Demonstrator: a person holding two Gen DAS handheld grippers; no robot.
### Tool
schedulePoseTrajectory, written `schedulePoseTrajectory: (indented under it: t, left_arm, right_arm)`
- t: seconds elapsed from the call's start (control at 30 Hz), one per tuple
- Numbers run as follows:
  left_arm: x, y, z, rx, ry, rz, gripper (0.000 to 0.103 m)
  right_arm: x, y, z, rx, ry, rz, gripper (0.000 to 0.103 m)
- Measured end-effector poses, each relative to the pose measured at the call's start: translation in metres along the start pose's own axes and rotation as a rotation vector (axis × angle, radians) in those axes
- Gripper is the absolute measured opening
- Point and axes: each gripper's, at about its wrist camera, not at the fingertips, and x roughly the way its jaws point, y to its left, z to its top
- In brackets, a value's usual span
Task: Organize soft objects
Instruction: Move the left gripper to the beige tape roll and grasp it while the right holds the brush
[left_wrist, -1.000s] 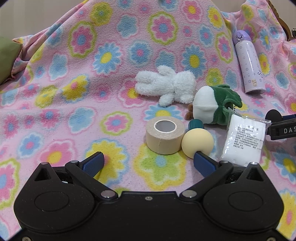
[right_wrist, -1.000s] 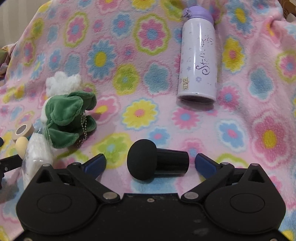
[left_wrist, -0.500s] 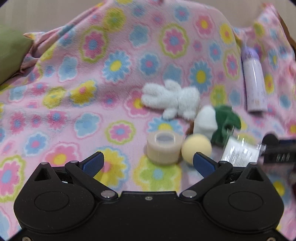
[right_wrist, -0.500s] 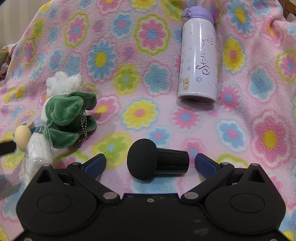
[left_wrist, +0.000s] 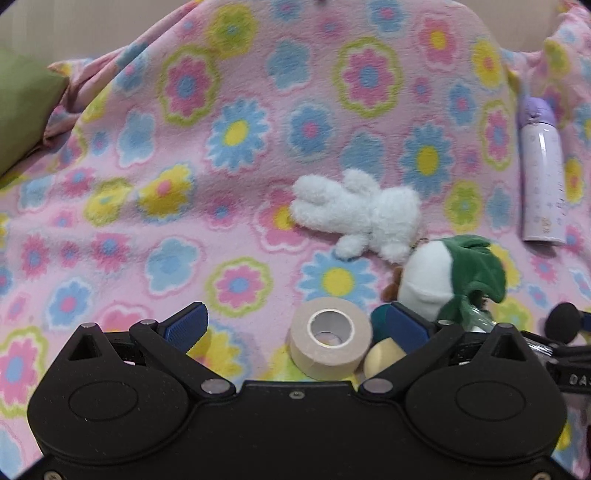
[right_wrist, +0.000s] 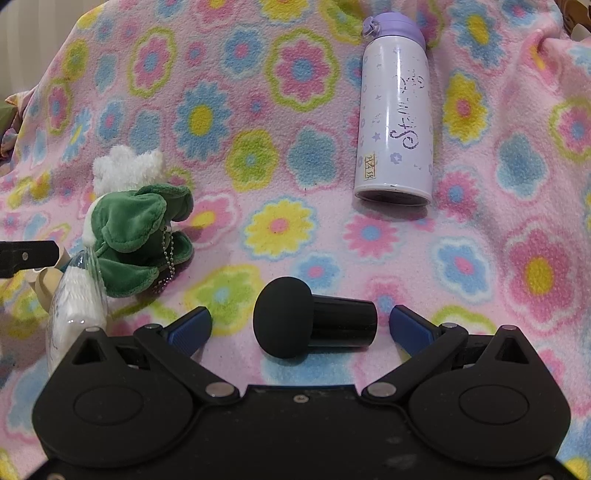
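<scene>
On the flowered pink blanket (left_wrist: 221, 155) lie a white plush toy (left_wrist: 362, 214), a green-and-white plush (left_wrist: 447, 280), a beige tape roll (left_wrist: 330, 341) and a cream sponge puff (left_wrist: 382, 362). My left gripper (left_wrist: 295, 326) is open; the tape roll sits between its fingers and the puff lies under the right finger. In the right wrist view a black sponge puff (right_wrist: 314, 321) lies between the fingers of my open right gripper (right_wrist: 301, 328). The green plush (right_wrist: 140, 236), the white plush (right_wrist: 125, 166) and a clear packet of white cotton (right_wrist: 77, 306) lie at left.
A lilac bottle (right_wrist: 395, 122) lies on the blanket beyond the black puff, and shows at far right in the left wrist view (left_wrist: 541, 173). A green cushion (left_wrist: 22, 107) sits at the left edge. The blanket slopes up at the back.
My left gripper has drawn back and shifted left, so the tape roll and cream puff now sit low between its fingers. The right gripper and black puff have not moved.
</scene>
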Motion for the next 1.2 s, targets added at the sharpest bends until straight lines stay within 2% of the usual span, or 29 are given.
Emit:
schedulePoseTrajectory:
  t: [0.13,0.4,0.53,0.63,0.73,0.87,0.97,1.07,1.13,1.2]
  left_arm:
    - [0.001,0.006,-0.005,0.003,0.015,0.03,0.099]
    - [0.0,0.0,-0.004,0.024,0.016,0.017,0.099]
    - [0.001,-0.009,-0.003,0.071,0.004,0.046,0.1]
    - [0.006,-0.007,0.0,0.065,0.019,0.061,0.101]
    - [0.006,0.0,0.0,0.057,0.036,0.031,0.101]
    - [-0.002,0.001,0.0,0.13,0.023,0.034,0.101]
    - [-0.012,-0.003,0.002,0.206,-0.04,0.129,0.101]
    - [-0.016,-0.002,0.007,0.233,-0.088,0.298,0.101]
    - [-0.012,0.009,0.01,0.209,-0.08,0.377,0.1]
    - [-0.009,0.028,0.014,0.141,-0.05,0.409,0.099]
  right_arm:
    - [0.0,0.0,0.0,0.001,-0.001,0.0,0.103]
    - [-0.001,0.0,0.0,0.0,-0.003,0.001,0.103]
    - [-0.001,0.0,0.0,0.001,-0.004,0.001,0.103]
    - [-0.001,0.0,0.0,0.001,-0.004,0.002,0.103]
    - [-0.001,0.0,0.0,0.001,-0.004,0.002,0.103]
    - [-0.001,0.0,0.0,0.001,-0.006,0.003,0.103]
    - [-0.001,0.0,0.0,0.003,-0.007,0.004,0.103]
    - [-0.001,0.0,0.0,0.003,-0.007,0.004,0.103]
    - [-0.001,0.0,0.0,0.003,-0.007,0.004,0.103]
    - [-0.001,-0.001,0.0,0.003,-0.009,0.005,0.103]
